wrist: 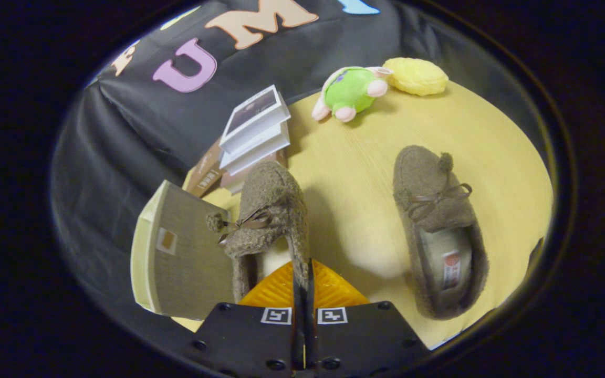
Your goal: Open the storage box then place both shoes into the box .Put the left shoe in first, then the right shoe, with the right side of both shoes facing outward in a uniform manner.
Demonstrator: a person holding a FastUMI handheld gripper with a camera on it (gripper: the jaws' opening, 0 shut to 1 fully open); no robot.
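Pale wood table (pixel 481 147) fills the booth under black cloth walls. We see our claw (pixel 302 286) clenched on the collar of one brown shoe (pixel 271 210), tilted, just beside the box (pixel 181 252). Its mate (pixel 439 231) lies flat, well apart. Beyond them sit stacked books (pixel 255 131), a green plush (pixel 352 92) and a yellow cushion (pixel 415 76)

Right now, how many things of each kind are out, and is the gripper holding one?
Shoes: 2, one pinched at its collar by the gripper, one on the table
Storage box: 1
Plush toys: 2, green, yellow
Book stack: 1
Total: 6
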